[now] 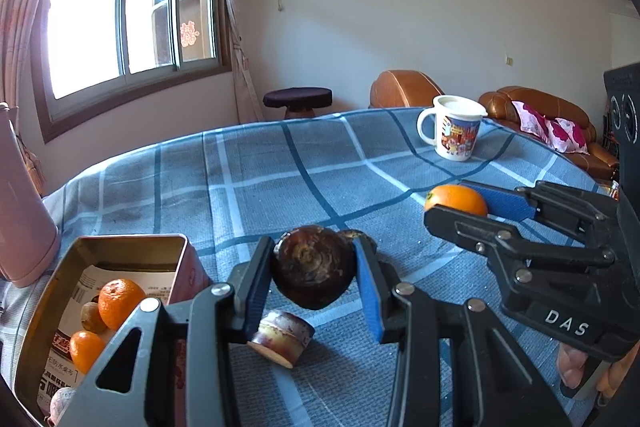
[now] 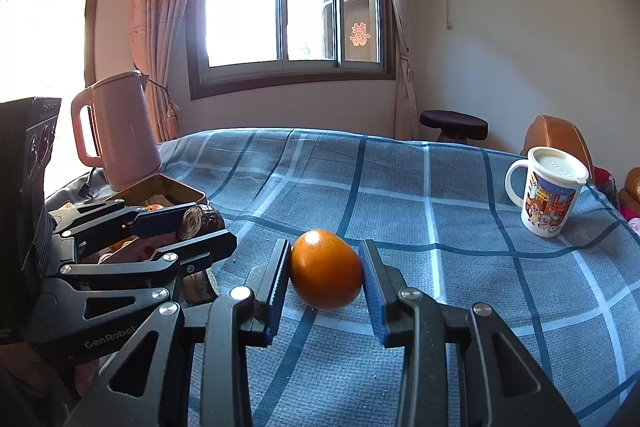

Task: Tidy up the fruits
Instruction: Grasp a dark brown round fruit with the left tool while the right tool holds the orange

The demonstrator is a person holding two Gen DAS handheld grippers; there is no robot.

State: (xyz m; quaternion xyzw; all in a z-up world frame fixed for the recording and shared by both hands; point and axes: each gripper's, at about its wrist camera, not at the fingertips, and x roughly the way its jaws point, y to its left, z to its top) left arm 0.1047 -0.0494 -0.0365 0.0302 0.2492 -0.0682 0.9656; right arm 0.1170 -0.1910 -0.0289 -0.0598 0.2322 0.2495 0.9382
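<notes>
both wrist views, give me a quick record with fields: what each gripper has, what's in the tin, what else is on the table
left gripper: shut on a dark brown round fruit, lifted off the cloth
right gripper: shut on an orange
tin: open, holds two oranges, a small brown fruit and printed paper
on the checked tablecloth: a short brown cut piece under the left gripper, a lidded mug, a pink kettle
</notes>
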